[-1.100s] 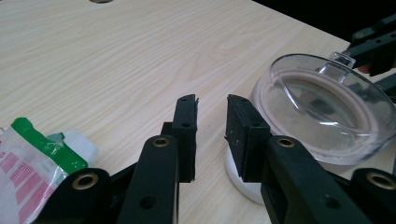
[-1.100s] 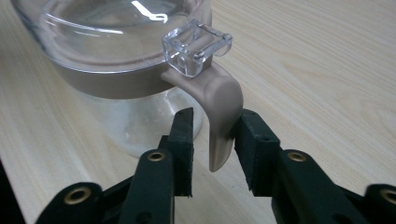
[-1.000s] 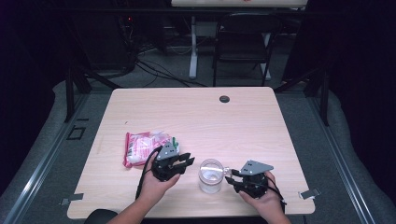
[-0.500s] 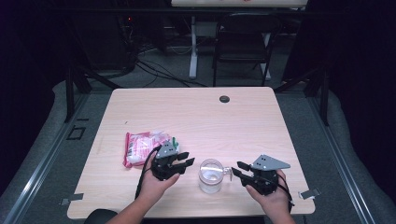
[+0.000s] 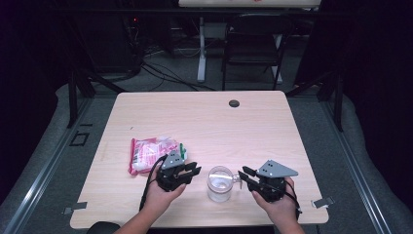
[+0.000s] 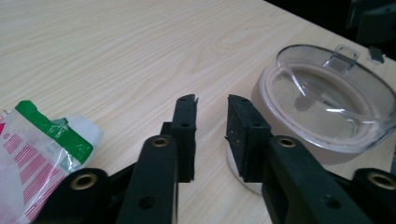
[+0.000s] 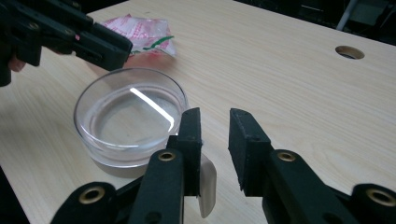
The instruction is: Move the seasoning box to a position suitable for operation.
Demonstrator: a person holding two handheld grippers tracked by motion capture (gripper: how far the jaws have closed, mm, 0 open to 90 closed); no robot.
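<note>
1. Dark floor and cables surround a pale wood surface (image 5: 204, 122) with a round hole near its far edge.
2. Between the two grippers stands a clear tub (image 5: 220, 184) with a clear lid, near the surface's front edge.
3. Left gripper (image 5: 191, 170) sits just left of the tub, pointing at it; its jaws have just been closing, a narrow gap remains, nothing lies between them.
4. Right gripper (image 5: 244, 174) sits just right of the tub, its jaws also just closing, still apart and empty; the lid's tab (image 7: 207, 185) juts toward it, just beside one jaw.
5. Both are about equally near; the right one looks better placed for the tab.
6. A red-and-white packet (image 5: 152, 153) lies behind the left hand.
</note>
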